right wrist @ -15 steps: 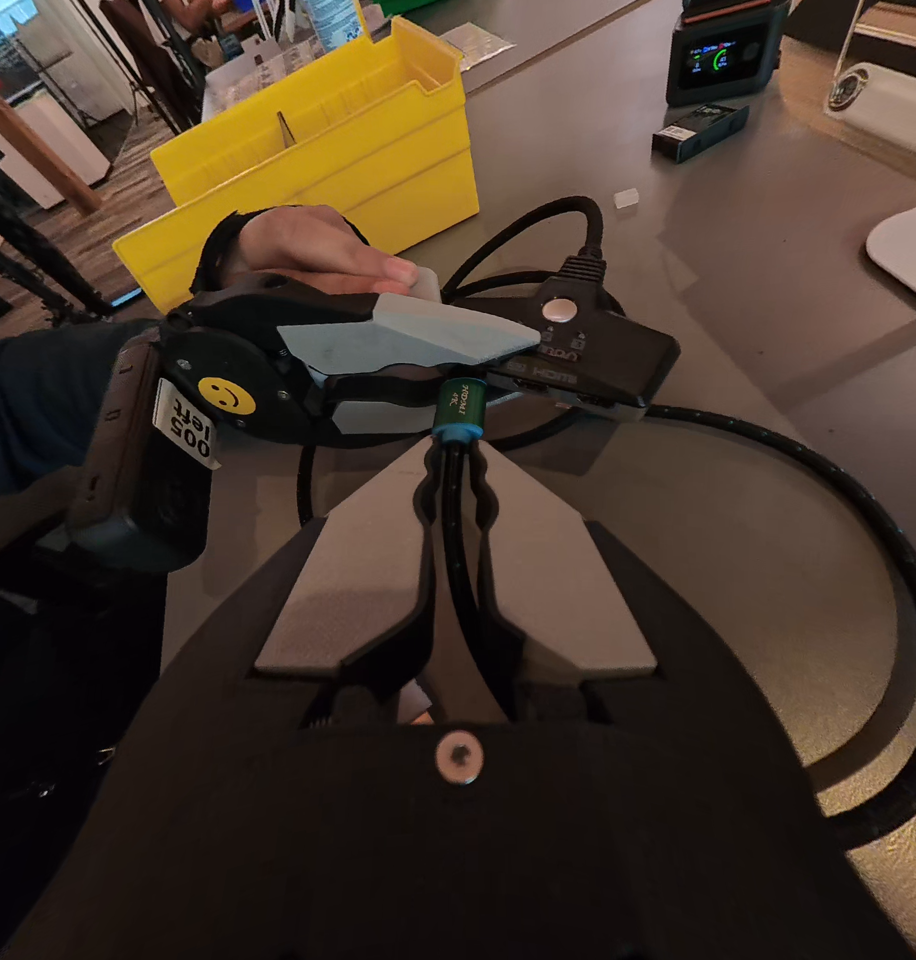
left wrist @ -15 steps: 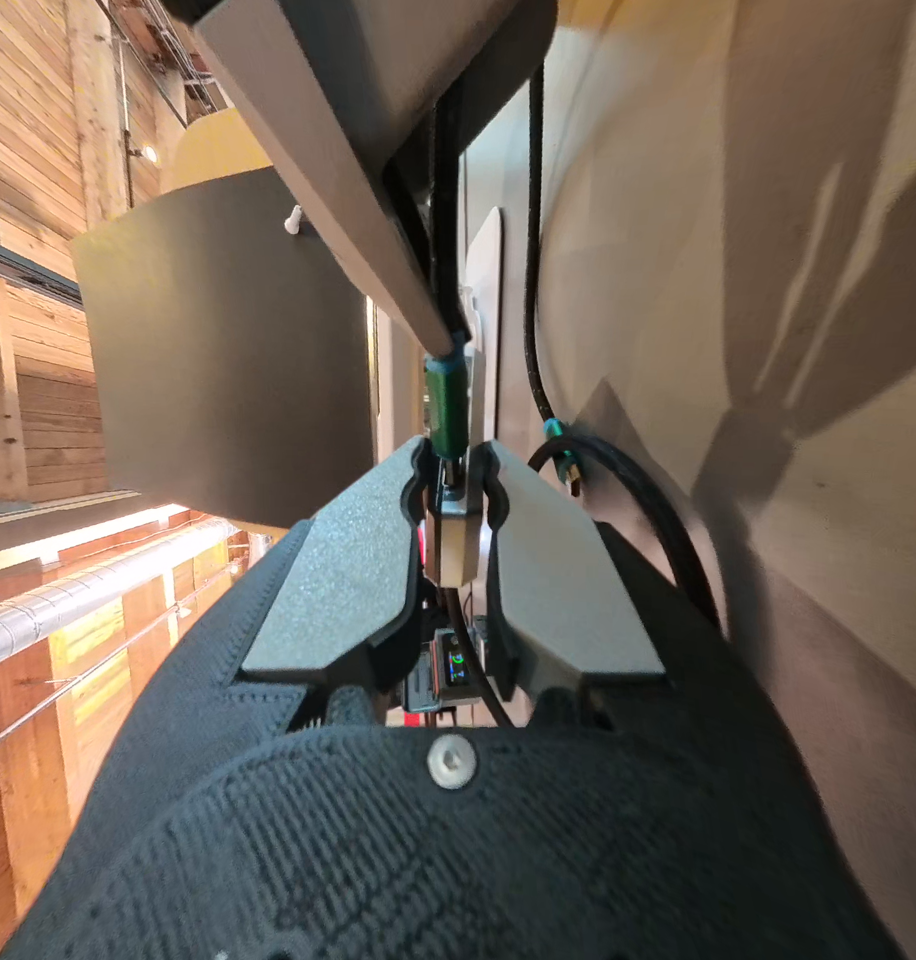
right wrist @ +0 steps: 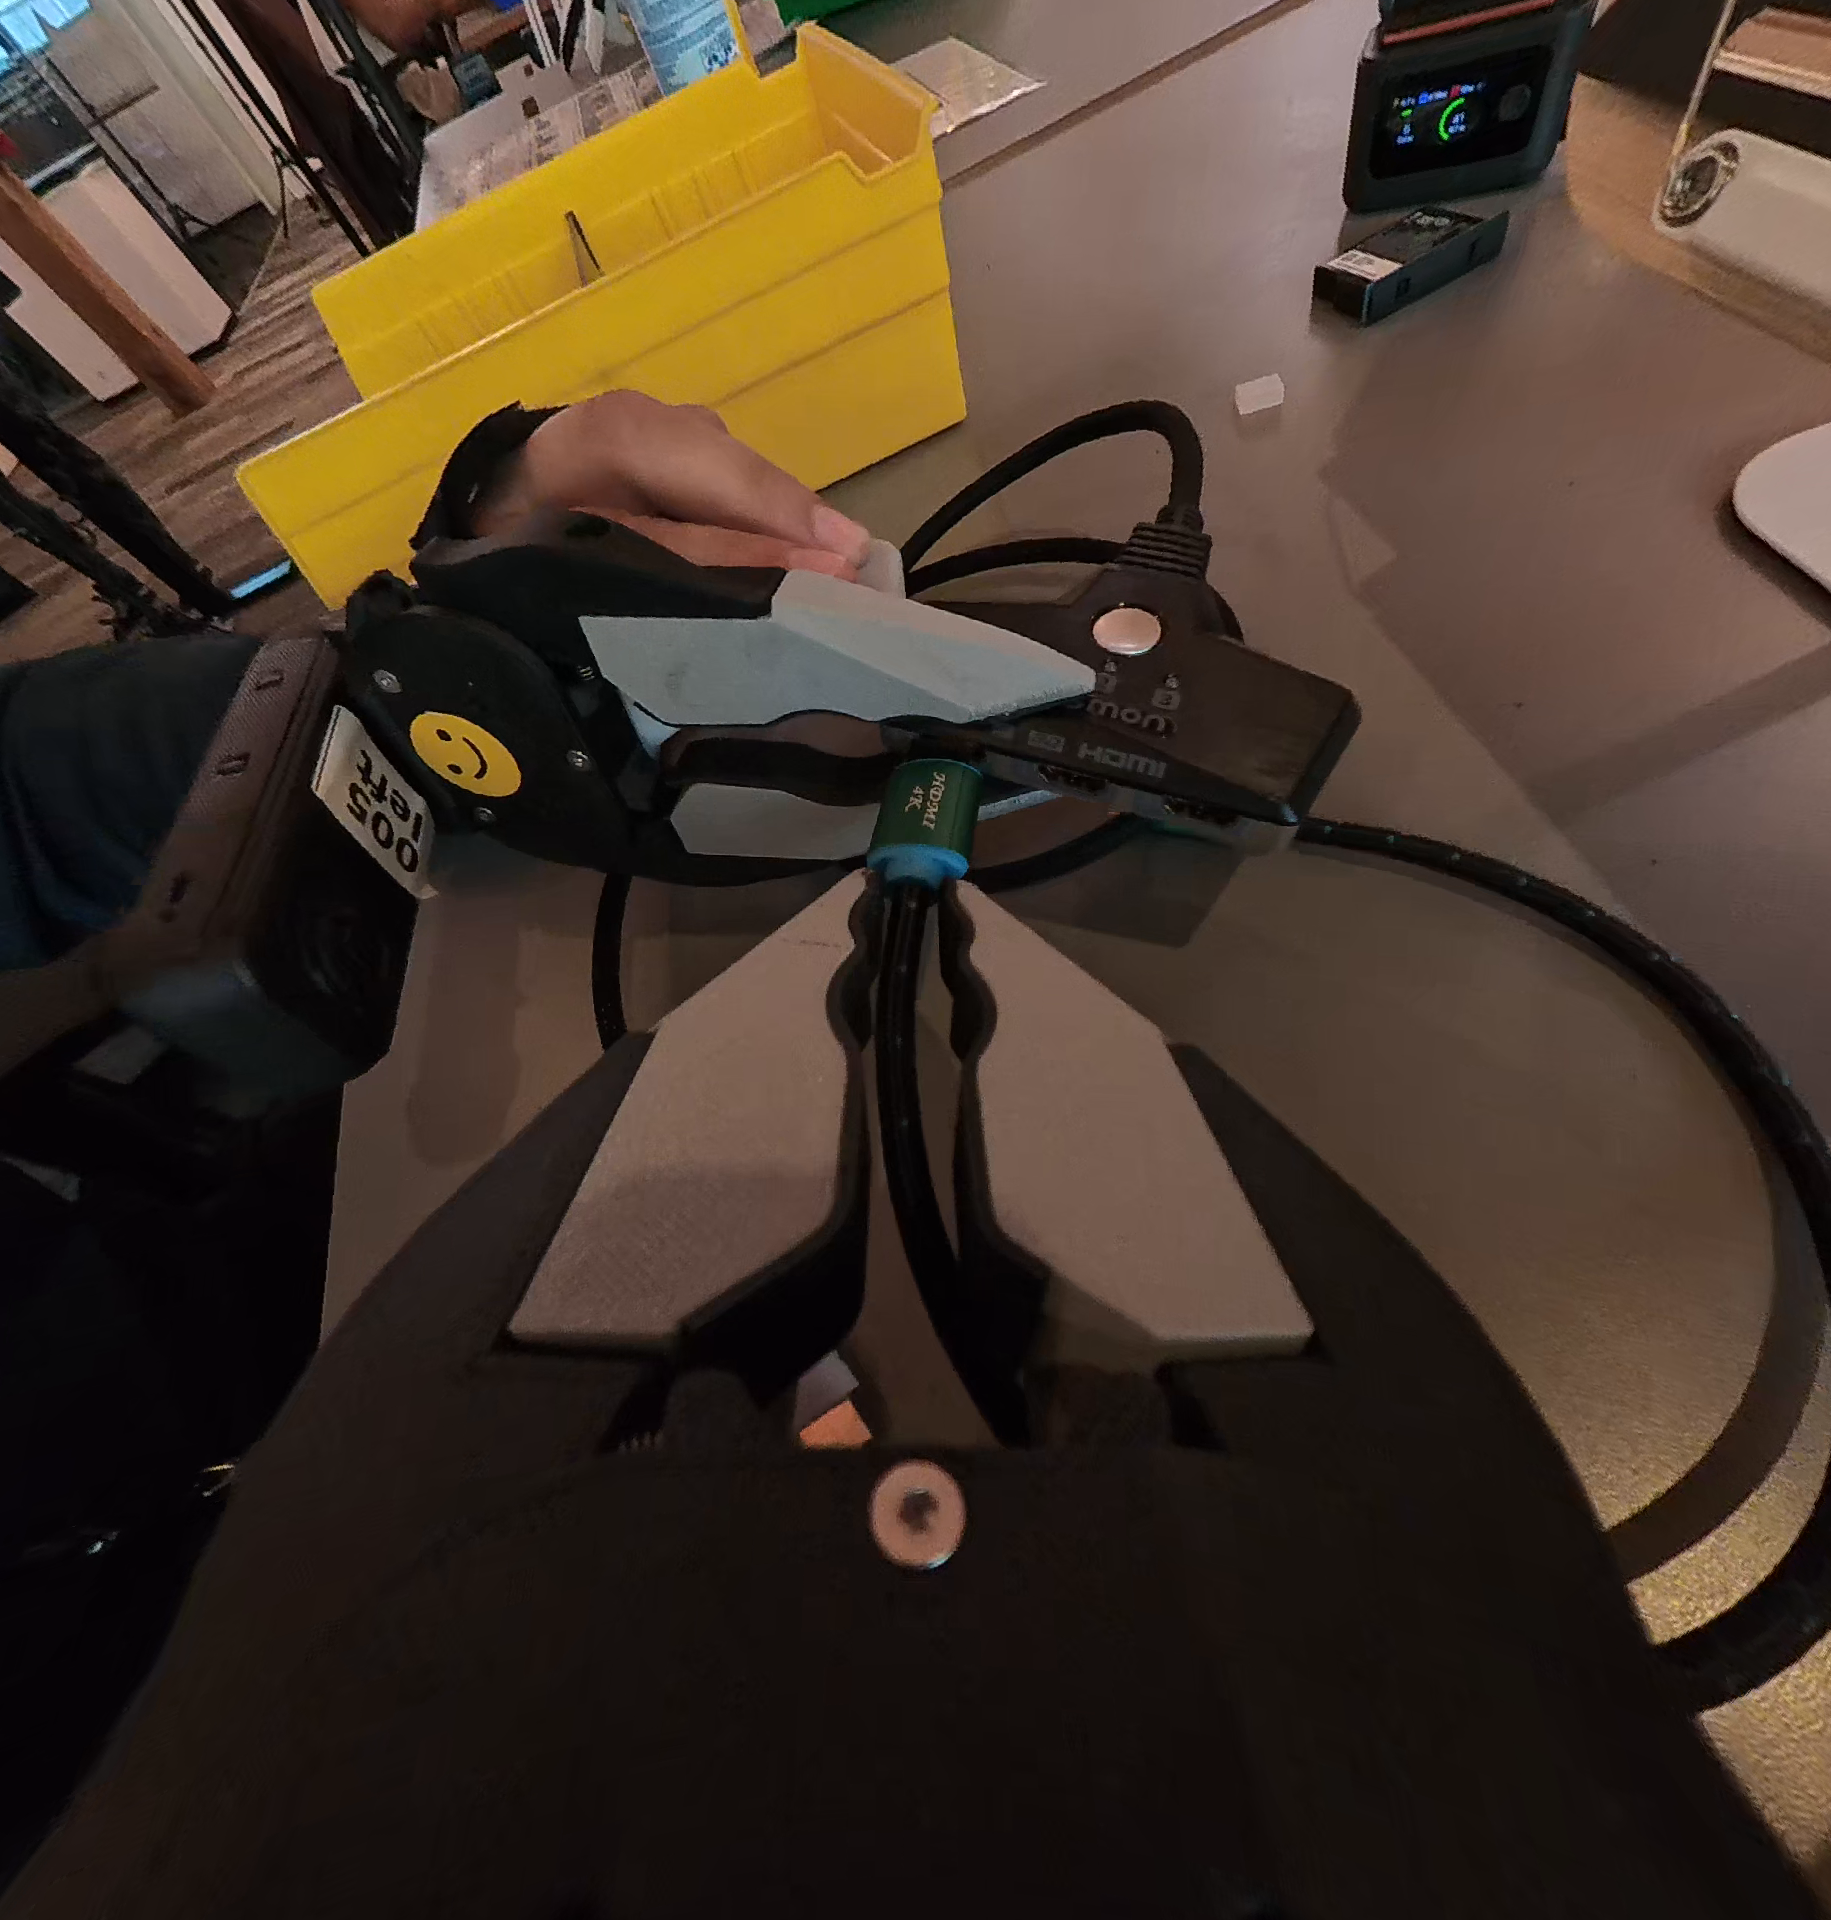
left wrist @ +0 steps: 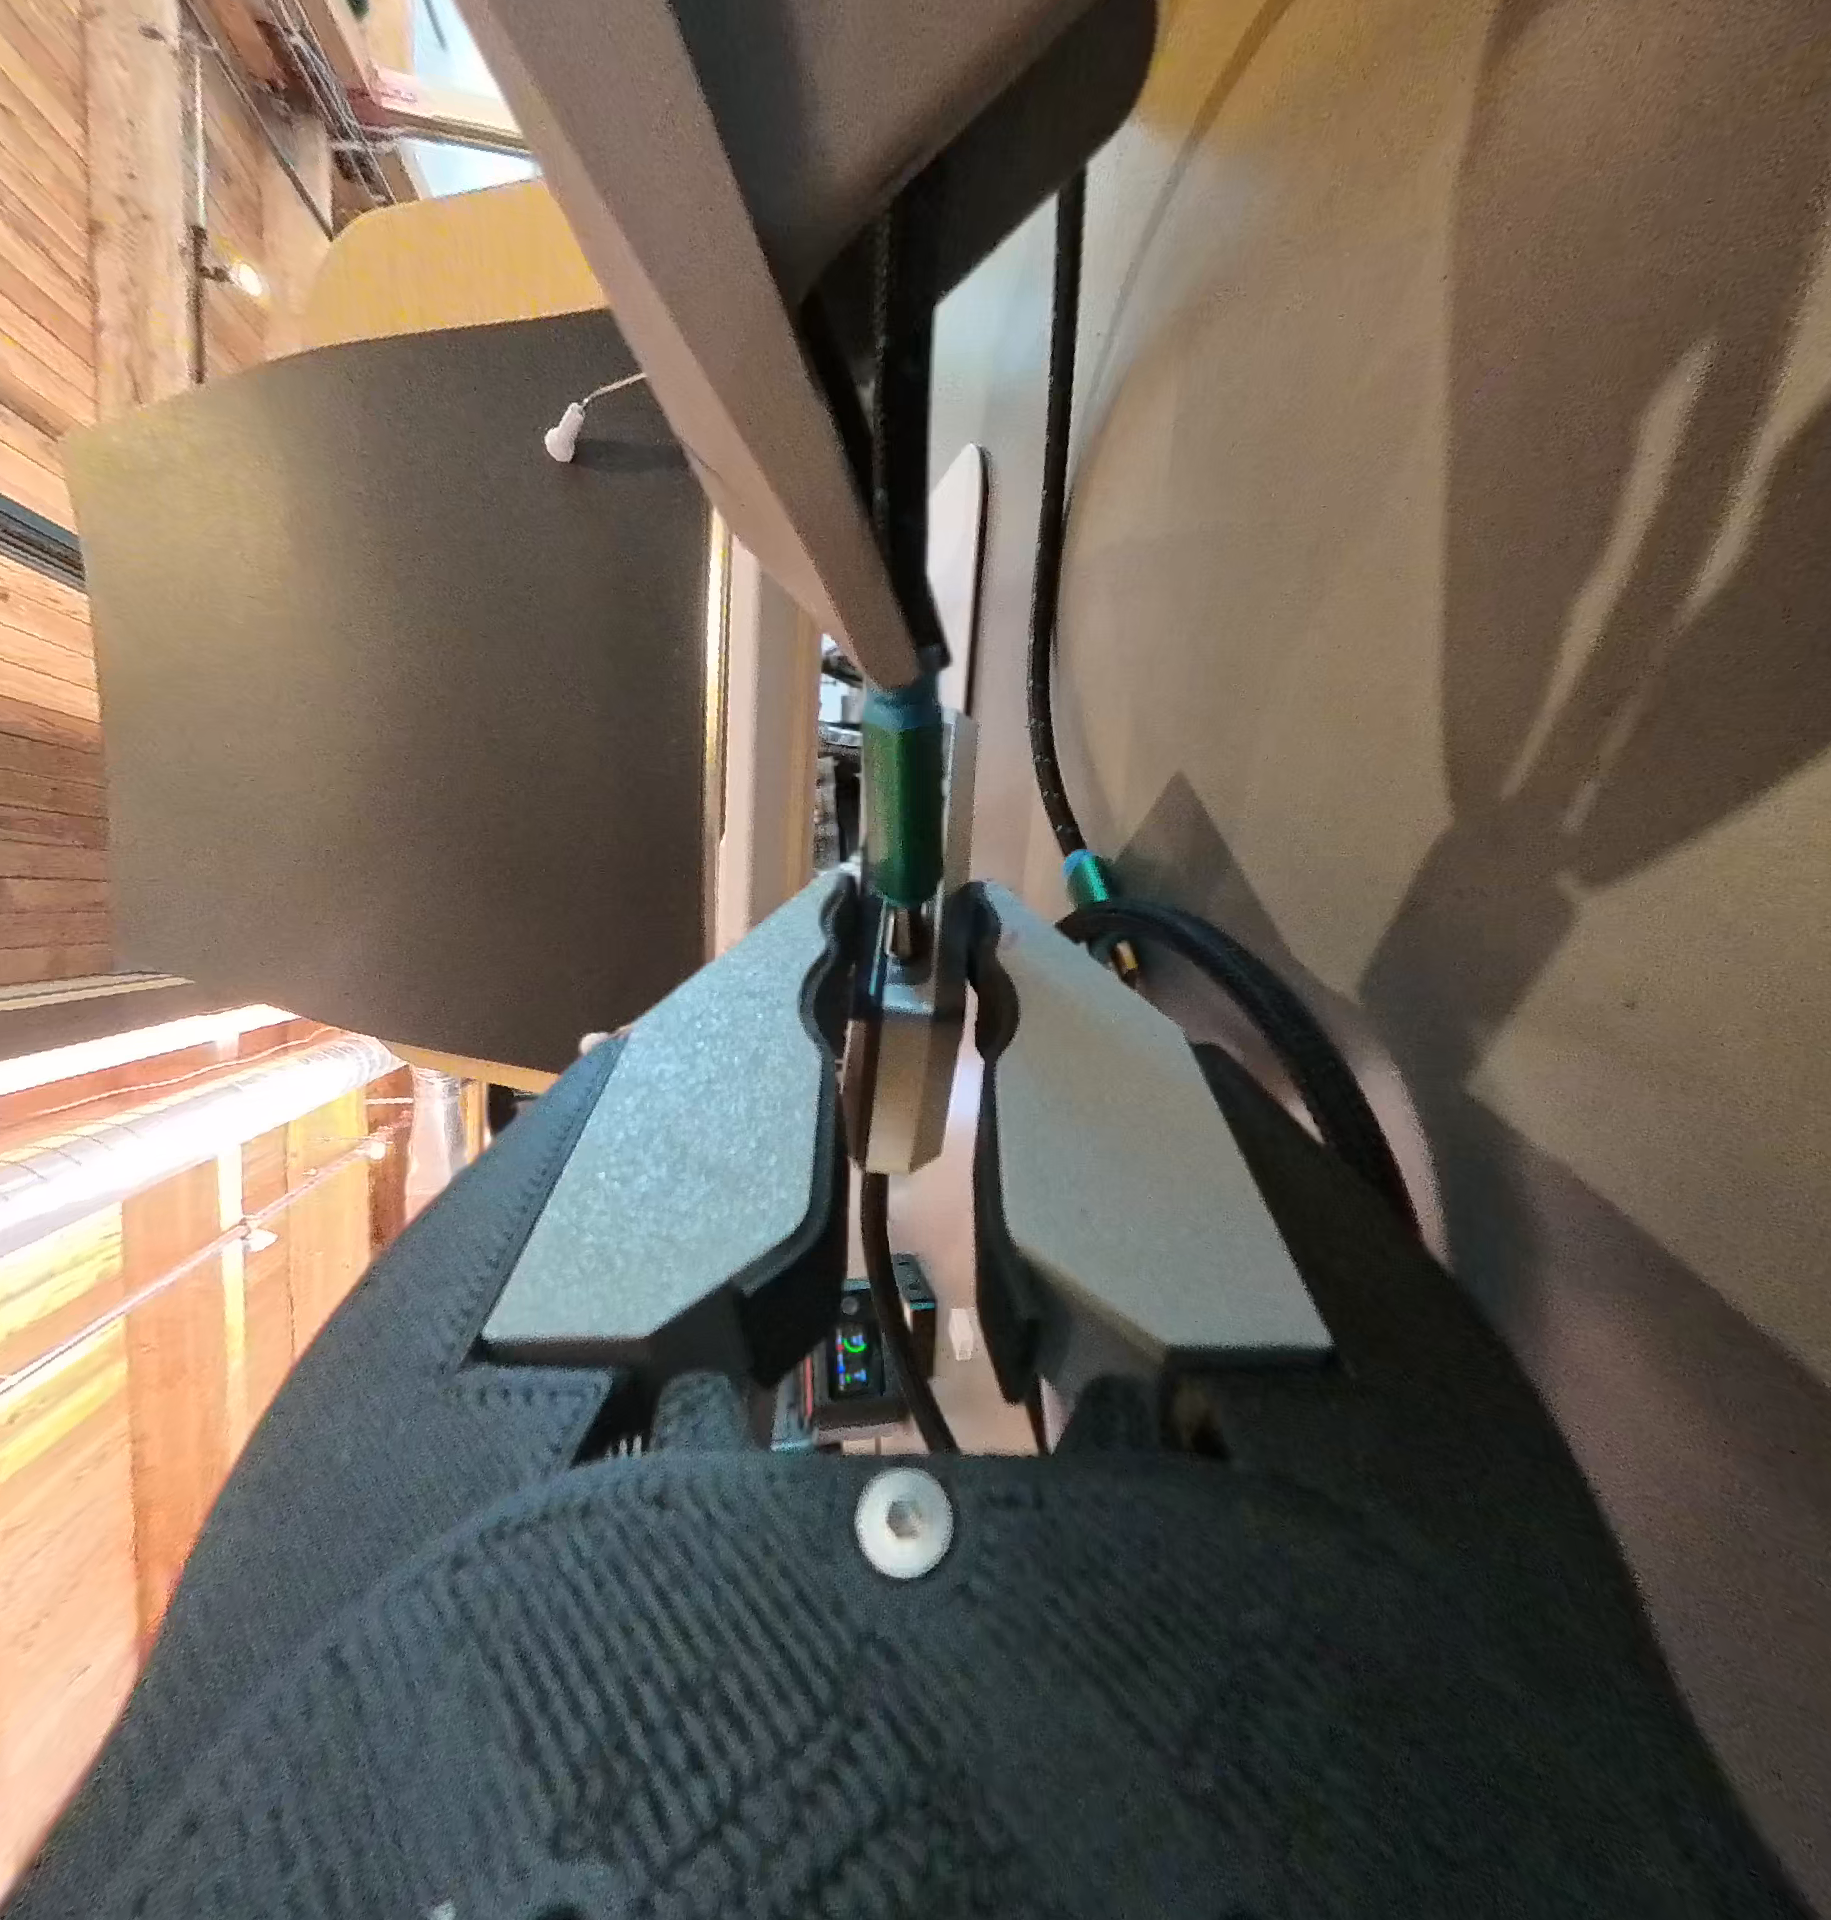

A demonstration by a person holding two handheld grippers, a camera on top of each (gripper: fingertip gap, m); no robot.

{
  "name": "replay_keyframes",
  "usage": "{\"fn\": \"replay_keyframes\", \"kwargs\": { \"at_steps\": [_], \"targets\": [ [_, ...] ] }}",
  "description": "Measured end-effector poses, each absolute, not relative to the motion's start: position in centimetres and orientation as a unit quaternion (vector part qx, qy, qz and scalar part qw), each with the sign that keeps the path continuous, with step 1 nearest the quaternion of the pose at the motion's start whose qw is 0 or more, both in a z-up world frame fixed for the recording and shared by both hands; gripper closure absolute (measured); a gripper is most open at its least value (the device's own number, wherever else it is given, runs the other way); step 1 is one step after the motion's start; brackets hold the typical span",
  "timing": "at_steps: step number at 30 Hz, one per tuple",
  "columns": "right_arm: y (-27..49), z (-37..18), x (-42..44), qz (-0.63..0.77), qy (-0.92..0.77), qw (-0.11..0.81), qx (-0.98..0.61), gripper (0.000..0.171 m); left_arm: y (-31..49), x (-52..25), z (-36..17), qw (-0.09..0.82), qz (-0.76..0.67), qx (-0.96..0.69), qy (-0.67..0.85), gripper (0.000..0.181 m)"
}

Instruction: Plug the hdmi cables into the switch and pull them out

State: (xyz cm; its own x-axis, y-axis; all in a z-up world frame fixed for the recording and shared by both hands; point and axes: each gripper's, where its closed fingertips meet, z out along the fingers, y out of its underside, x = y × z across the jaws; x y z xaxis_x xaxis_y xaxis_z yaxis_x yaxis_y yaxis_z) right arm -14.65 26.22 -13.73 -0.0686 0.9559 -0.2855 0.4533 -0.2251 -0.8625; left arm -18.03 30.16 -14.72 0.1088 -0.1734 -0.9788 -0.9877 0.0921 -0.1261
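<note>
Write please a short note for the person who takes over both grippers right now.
Left gripper: shut on the black HDMI switch, held just above the grey table.
Right gripper: shut on the braided cable behind the green HDMI plug.
That plug sits at the switch's leftmost front port; how deep it sits cannot be told.
A second green plug lies loose on the table.
Left: the remaining plugging and all pulling out.

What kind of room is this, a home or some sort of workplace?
Most likely a workshop or lab, not a home. A yellow parts bin and a small device with a lit screen sit on a big grey worktable, and bare timber walls with exposed ducting show beyond.
</note>
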Motion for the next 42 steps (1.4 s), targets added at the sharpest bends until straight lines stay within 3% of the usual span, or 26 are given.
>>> {"fn": "replay_keyframes", "kwargs": {
  "at_steps": [11, 42],
  "targets": [
    [27.6, -13.2, -14.0, 0.457, -0.545, 0.297, -0.637, 0.163, 29.9, -19.0, -14.8, 0.496, 0.399, -0.561, 0.528, 0.163],
    [28.1, -13.9, -14.3, 0.501, -0.493, 0.251, -0.666, 0.163, 29.7, -18.5, -13.8, 0.502, 0.416, -0.552, 0.520, 0.164]
  ]
}}
